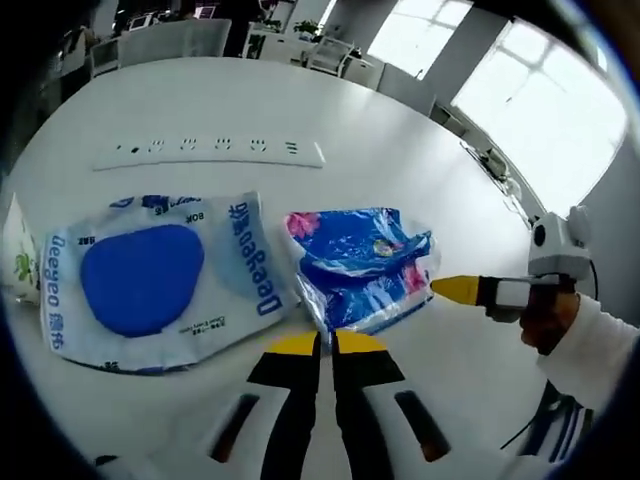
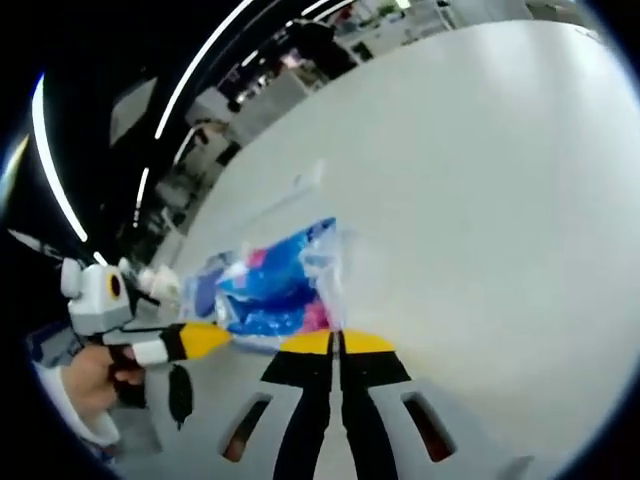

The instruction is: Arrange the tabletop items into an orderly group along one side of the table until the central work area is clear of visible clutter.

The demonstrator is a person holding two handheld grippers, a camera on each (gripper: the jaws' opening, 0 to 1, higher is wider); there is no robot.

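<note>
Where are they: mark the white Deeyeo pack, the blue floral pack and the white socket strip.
White Deeyeo plastic pack (image 1: 150,280), left gripper view, blue oval.
Blue floral plastic pack (image 1: 355,265), left gripper view, centre.
White socket strip (image 1: 210,152), left gripper view, middle.

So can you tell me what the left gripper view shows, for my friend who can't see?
Two plastic packs lie on a white table: a white pack with a blue oval and a blue flowery pack. The left gripper points at them, fingers together, and the right gripper touches the flowery one.

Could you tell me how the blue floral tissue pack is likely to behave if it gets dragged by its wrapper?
The blue floral tissue pack looks soft and light, so it would probably slide easily on the smooth white table. Its crinkled plastic wrapper will likely stretch or bunch first.
</note>
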